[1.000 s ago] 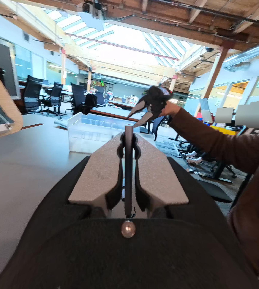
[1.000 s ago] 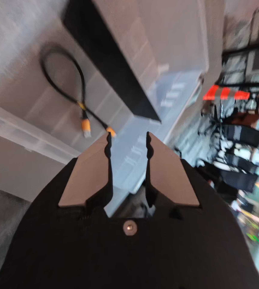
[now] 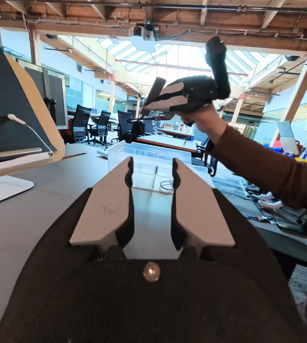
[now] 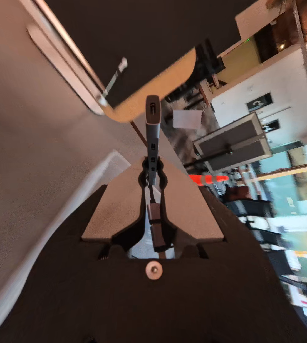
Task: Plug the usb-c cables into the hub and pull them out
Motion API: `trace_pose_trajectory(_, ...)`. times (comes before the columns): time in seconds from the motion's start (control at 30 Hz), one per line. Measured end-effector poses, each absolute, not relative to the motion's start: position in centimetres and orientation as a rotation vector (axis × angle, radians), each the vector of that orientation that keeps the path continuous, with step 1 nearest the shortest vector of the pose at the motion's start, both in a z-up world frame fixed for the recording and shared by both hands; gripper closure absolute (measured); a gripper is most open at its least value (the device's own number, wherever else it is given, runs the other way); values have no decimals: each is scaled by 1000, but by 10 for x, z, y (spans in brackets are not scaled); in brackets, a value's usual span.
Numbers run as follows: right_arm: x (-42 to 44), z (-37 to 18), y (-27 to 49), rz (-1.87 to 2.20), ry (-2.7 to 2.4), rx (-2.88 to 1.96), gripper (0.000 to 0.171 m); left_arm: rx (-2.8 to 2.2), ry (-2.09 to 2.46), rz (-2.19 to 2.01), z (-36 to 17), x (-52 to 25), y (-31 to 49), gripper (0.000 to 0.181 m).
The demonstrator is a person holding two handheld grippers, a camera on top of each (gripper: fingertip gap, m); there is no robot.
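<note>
My right gripper (image 4: 152, 163) clamped the grey hub (image 4: 153, 137) (ports facing the camera); my left gripper (image 3: 152, 167) gaped wide, empty, above the table (image 3: 37, 213).

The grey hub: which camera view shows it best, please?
The right wrist view: the hub stands close, clamped in the right gripper, ports visible. The left wrist view shows only a dark slab in that far gripper.

Bin (image 3: 149, 157) (clear plastic) blocks ahead.
</note>
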State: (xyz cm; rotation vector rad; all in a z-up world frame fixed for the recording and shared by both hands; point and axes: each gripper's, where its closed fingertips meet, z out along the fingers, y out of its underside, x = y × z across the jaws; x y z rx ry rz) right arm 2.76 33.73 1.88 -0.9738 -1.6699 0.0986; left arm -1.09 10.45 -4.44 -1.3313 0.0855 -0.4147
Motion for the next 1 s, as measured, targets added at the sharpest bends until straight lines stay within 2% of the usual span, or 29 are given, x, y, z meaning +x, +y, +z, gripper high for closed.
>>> trace_pose_trajectory(0.13, 27, -42, 398, -250, -1825, -955, 162, -1358, 79, -401, -51, -13, 108, 145)
trace_pose_trajectory(0.2, 32, -81, 425, -385, -1892, -1026, 131, -1368, 77, -409, -53, -13, 109, 145)
trace_pose_trajectory(0.3, 38, -116, 436, -366, -1956, -1182, 114, -1388, 82, -412, -57, -12, 110, 145)
trace_pose_trajectory(0.47, 18, -56, 383, -8, -1798, -1216, 122, -1415, 87, -434, -62, -9, 114, 144)
trace_pose_trajectory(0.57, 2, -20, 305, 317, -1786, -1186, 122, -1445, 101, -429, -68, -6, 117, 143)
trace_pose_trajectory(0.67, -15, -9, 213, 653, -1834, -1122, 122, -1471, 118, -400, -73, -4, 119, 143)
trace_pose_trajectory(0.8, -46, -50, 141, 809, -1863, -1133, 125, -1482, 125, -365, -74, -7, 117, 143)
trace_pose_trajectory(0.97, -97, -116, 169, 746, -1664, -1243, 139, -1585, 152, -307, -93, -7, 119, 140)
trace_pose_trajectory(1.0, -100, -125, 179, 756, -1650, -1280, 126, -1604, 160, -284, -97, -7, 120, 142)
